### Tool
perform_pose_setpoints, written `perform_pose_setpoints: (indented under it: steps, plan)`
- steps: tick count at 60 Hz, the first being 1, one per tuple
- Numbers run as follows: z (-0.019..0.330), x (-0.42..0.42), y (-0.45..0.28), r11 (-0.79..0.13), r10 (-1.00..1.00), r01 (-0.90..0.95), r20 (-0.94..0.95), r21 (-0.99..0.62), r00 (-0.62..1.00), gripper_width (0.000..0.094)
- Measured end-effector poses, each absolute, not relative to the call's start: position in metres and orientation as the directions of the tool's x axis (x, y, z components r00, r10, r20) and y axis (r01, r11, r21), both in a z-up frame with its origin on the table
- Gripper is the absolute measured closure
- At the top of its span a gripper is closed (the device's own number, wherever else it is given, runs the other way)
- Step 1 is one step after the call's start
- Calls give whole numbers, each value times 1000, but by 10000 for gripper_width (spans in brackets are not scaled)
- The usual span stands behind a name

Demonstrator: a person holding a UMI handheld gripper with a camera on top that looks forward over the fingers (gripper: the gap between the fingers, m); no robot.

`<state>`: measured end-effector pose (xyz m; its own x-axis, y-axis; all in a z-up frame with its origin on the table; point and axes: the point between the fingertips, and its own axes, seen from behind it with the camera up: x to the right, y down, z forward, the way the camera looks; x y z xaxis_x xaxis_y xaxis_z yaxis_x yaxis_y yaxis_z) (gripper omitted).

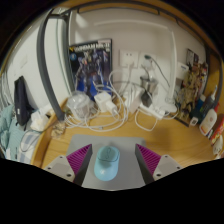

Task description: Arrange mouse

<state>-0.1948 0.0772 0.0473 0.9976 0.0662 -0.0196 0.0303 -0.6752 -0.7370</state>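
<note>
A pale blue mouse (106,162) lies on a grey mat (125,136) on the wooden desk, between my fingers. My gripper (113,160) is open. The left finger's magenta pad (78,158) is close beside the mouse's left flank, and the right pad (150,158) stands off it with a visible gap. The mouse rests on the mat by its own weight, its nose pointing away from me.
Beyond the mat lies a tangle of white cables (110,108) and small white devices (82,104). A robot poster (91,62) leans on the back wall. Bottles and clutter (200,105) crowd the right side, with dark and white items (30,115) on the left.
</note>
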Motion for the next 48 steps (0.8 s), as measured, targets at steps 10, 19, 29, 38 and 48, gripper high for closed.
perform_pose_setpoints:
  steps: [10,19,29,38,48]
  plan:
    - [148,-181,50,-595,118,26,-56,-803,991,69]
    - [222,-146,8,-536,113,10,-61,-844,992,71]
    - [270,-107,-40,-493,115,14,-49,-870,992,80]
    - [289,-81,-81,-475,126,7,-60,-880,990,81]
    - [286,-65,-117,-484,133,15,-57,-875,989,76]
